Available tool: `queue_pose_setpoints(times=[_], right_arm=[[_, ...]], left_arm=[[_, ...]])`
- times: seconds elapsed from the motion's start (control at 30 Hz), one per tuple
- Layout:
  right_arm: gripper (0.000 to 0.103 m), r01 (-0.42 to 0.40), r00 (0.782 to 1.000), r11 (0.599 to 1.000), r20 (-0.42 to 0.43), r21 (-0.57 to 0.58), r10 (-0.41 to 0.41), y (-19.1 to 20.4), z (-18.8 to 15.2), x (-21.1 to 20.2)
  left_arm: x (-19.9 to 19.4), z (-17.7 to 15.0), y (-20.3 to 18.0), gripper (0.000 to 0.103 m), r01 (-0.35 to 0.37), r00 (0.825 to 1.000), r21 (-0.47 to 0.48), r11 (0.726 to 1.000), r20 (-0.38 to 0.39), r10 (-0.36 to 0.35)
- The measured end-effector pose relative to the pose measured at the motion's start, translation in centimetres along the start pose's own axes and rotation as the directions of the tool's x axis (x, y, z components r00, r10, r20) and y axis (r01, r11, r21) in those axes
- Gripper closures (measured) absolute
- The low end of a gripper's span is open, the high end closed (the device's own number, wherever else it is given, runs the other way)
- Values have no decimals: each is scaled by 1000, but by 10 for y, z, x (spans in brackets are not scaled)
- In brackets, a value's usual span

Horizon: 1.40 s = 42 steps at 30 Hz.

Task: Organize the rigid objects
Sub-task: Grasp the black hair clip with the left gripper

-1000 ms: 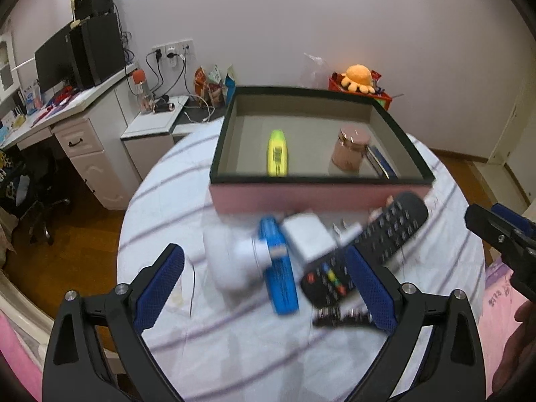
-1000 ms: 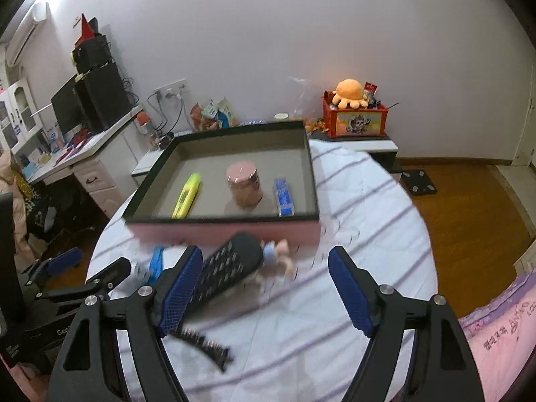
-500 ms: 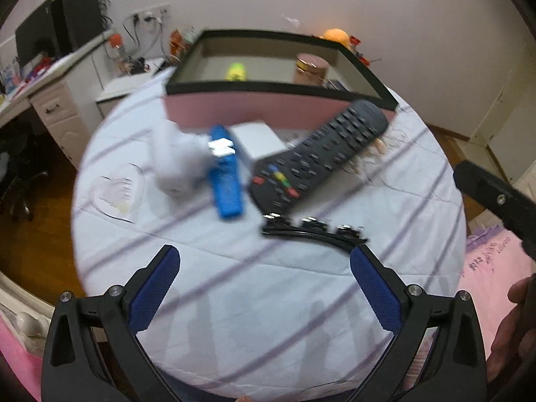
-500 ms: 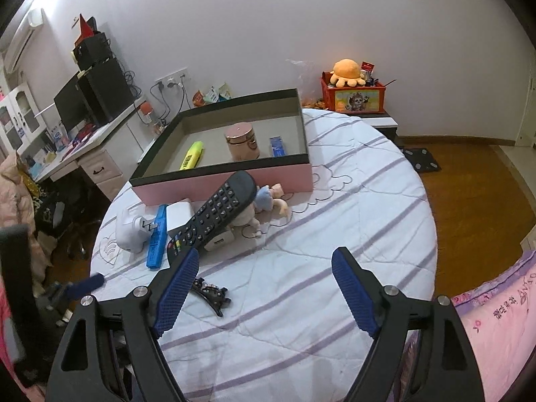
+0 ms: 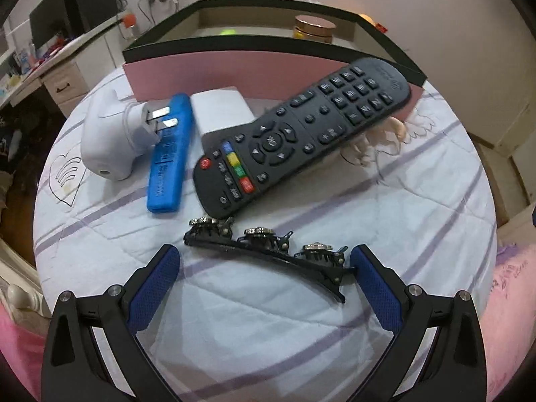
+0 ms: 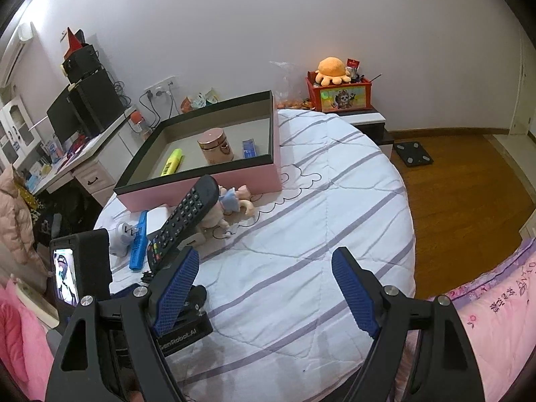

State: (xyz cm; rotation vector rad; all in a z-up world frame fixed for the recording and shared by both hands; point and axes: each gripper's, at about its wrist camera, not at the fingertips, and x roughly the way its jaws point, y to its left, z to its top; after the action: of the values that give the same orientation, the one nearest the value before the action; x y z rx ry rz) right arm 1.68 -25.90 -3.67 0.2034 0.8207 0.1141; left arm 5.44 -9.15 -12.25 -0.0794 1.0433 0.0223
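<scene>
A black hair clip (image 5: 268, 251) with metal studs lies on the striped cloth, just ahead of and between the fingers of my open left gripper (image 5: 264, 264). Behind it lie a black remote (image 5: 301, 134), a blue stick (image 5: 171, 147), a white plug adapter (image 5: 114, 137) and a white block (image 5: 221, 107). A small doll (image 6: 231, 204) lies under the remote's far end. The pink box (image 6: 201, 187) holds a yellow highlighter (image 6: 171, 162), a copper jar (image 6: 215, 145) and a blue item (image 6: 248, 148). My right gripper (image 6: 264, 288) is open and empty, held back over the table.
The round table (image 6: 318, 234) drops off to a wooden floor on the right. A desk with a monitor (image 6: 77, 114) stands at the left. A red toy box (image 6: 338, 93) with an orange plush sits by the far wall. Pink bedding (image 6: 495, 318) lies at the lower right.
My left gripper has dropped low and moved in toward the hair clip, which now lies between its fingertips. My right gripper has drawn back and up from the box.
</scene>
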Motion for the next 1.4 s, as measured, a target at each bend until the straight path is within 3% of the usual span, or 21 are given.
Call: queue_pose_setpoints(times=[0.07, 0.33, 0.53, 0.67, 1.0, 1.4], right_arm=[[20, -2, 1000, 1000, -7, 2, 2, -1, -1, 3], [20, -14, 1000, 1000, -20, 1, 14, 2, 1, 10], [20, -18, 999, 1000, -29, -1, 18, 6, 2, 15], [20, -18, 999, 1000, -28, -18, 17, 12, 3, 14], [20, -13, 1000, 1000, -27, -24, 12, 15, 6, 14], [20, -15, 999, 1000, -29, -23, 14, 17, 9, 17]], left_arm=[[-1, 0, 7, 5, 3, 1000, -9, 1000, 7, -3], [-12, -8, 43, 5, 59, 998, -18, 998, -10, -60], [-9, -6, 41, 4, 24, 999, 24, 999, -25, -24], [-8, -2, 44, 12, 52, 999, 19, 998, -3, -52], [-18, -6, 54, 12, 109, 994, 23, 994, -7, -109], [-59, 13, 49, 12, 101, 989, 88, 991, 95, -110]])
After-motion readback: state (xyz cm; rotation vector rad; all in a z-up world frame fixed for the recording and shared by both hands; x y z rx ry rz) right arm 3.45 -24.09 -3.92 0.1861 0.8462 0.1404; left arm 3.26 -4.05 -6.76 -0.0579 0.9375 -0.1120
